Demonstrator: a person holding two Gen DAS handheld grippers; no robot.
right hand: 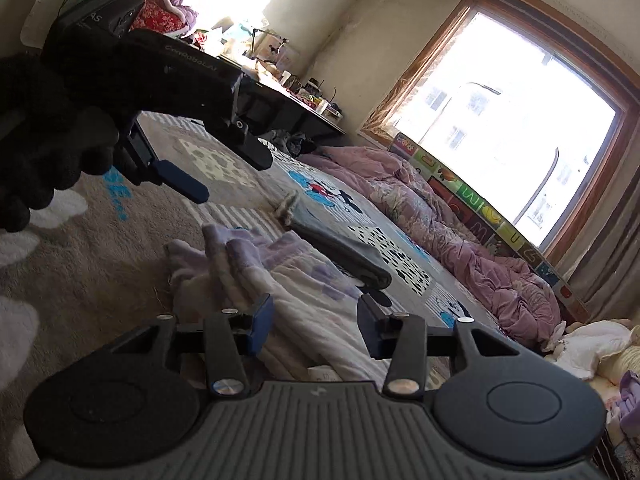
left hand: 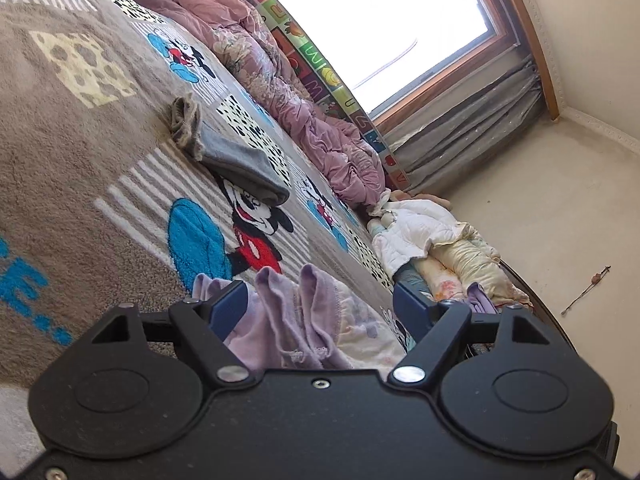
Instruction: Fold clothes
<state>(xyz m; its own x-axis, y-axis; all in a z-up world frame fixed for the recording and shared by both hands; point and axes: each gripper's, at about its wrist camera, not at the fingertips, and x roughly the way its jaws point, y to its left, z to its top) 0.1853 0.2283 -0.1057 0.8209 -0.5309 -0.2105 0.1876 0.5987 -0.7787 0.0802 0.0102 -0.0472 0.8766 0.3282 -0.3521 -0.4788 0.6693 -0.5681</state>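
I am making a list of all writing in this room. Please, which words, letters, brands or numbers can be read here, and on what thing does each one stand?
"GenRobot.AI": on the black body of the left gripper, small, so partly uncertain.
"AS": on the black block at its rear, the rest hidden.
"E...": blue, on the cartoon mouse blanket, the word's start cut off.
"U", "M", "S": single letters on the alphabet play mat under the window; other tiles too blurred.

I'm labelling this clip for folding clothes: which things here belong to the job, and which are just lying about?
Belongs to the job:
- crumpled lilac fleece garment
- folded grey garment
- left gripper, open
- right gripper, open

Just lying about:
- pink quilted duvet
- white padded jacket
- colourful alphabet mat
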